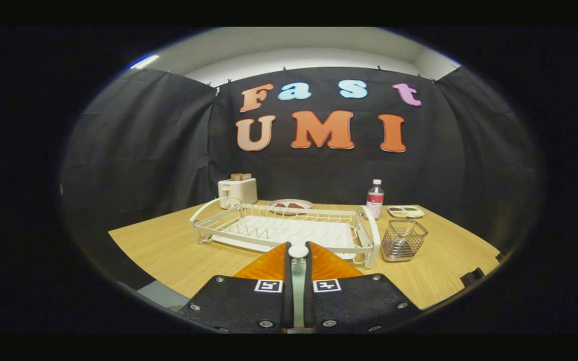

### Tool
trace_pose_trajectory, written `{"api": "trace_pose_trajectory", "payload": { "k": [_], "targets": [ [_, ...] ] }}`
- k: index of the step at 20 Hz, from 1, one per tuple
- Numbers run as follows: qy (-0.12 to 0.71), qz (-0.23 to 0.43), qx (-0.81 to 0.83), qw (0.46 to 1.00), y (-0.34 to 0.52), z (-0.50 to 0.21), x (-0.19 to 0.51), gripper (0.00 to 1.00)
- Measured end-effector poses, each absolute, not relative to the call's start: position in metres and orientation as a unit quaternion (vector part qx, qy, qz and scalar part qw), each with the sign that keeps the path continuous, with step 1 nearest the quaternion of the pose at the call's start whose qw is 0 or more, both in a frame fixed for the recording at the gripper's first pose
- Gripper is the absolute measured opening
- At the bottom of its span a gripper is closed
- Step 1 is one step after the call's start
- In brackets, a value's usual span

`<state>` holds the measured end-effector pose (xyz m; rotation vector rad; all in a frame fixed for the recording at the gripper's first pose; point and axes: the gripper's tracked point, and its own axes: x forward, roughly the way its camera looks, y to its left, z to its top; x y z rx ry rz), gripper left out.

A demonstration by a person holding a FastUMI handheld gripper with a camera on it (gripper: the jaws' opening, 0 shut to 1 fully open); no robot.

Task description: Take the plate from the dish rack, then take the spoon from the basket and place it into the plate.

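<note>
My gripper is shut on a slim metal spoon that runs up between the two fingers and ends in a pale round tip level with the fingertips. Just beyond the fingers lies the white wire dish rack on the wooden table; its wires are bare. The small silver wire basket stands upright to the right of the rack, ahead and to the right of my fingers, with nothing standing up in it.
Behind the rack are a white toaster with bread in it, a plate of reddish food, a small bottle and a divided sauce tray. The table's edge runs near on the left.
</note>
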<state>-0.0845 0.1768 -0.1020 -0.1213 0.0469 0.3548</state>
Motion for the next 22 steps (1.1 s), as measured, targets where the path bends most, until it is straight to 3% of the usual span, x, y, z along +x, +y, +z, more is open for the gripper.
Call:
{"api": "trace_pose_trajectory", "payload": {
  "k": [7,15,17,19,20,22],
  "targets": [
    [0.05,0.178,-0.078,0.98,0.176,-0.119,-0.077,0.1],
    [0.084,0.152,-0.068,0.983,0.15,-0.13,-0.067,0.25],
    [0.082,0.139,-0.055,0.985,0.14,-0.126,-0.063,0.39],
    [0.074,0.126,-0.049,0.988,0.129,-0.118,-0.059,0.61],
    [0.073,0.122,-0.047,0.989,0.124,-0.114,-0.06,0.78],
    [0.071,0.118,-0.043,0.99,0.115,-0.107,-0.058,0.94]
  ]
}}
